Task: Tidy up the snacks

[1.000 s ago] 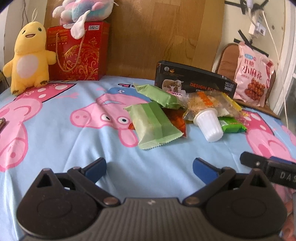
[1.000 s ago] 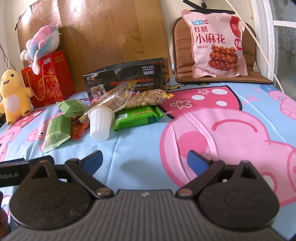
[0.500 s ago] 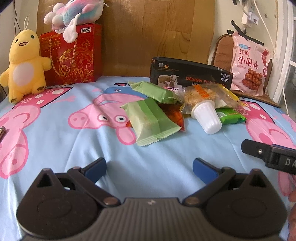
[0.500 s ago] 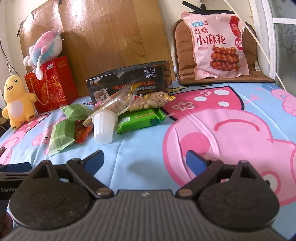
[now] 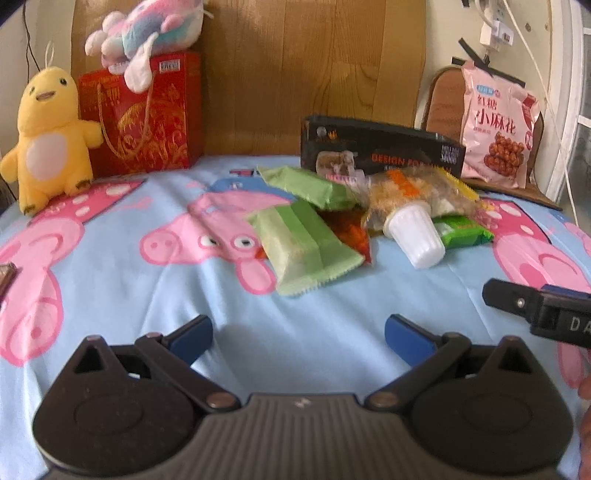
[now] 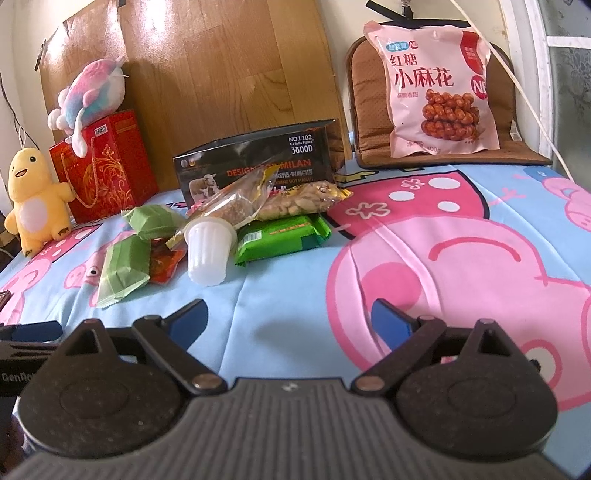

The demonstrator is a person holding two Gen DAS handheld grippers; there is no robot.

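Observation:
A pile of snacks lies on the cartoon-pig bedsheet [image 5: 110, 295]. It holds two pale green packets [image 5: 303, 247] [image 6: 123, 269], a red-orange packet [image 5: 347, 229], a white jelly cup [image 5: 415, 236] [image 6: 208, 251] on its side, clear bags of nuts [image 6: 295, 203] and a bright green packet [image 6: 282, 236]. A black box [image 5: 380, 151] [image 6: 255, 166] stands behind them. My left gripper [image 5: 299, 332] is open, short of the pile, holding nothing. My right gripper [image 6: 288, 317] is also open and empty, nearer the cup's side.
A large pink snack bag [image 6: 439, 92] leans on a brown cushion [image 6: 454, 155] at the back right. A red gift bag [image 5: 144, 114] with a pastel plush [image 5: 147, 29] on top and a yellow duck plush [image 5: 48, 133] stand at the back left. A wooden board [image 5: 314, 66] is behind.
Both wrist views have shifted and levelled slightly. The snacks have not moved, and both grippers have stayed open and empty.

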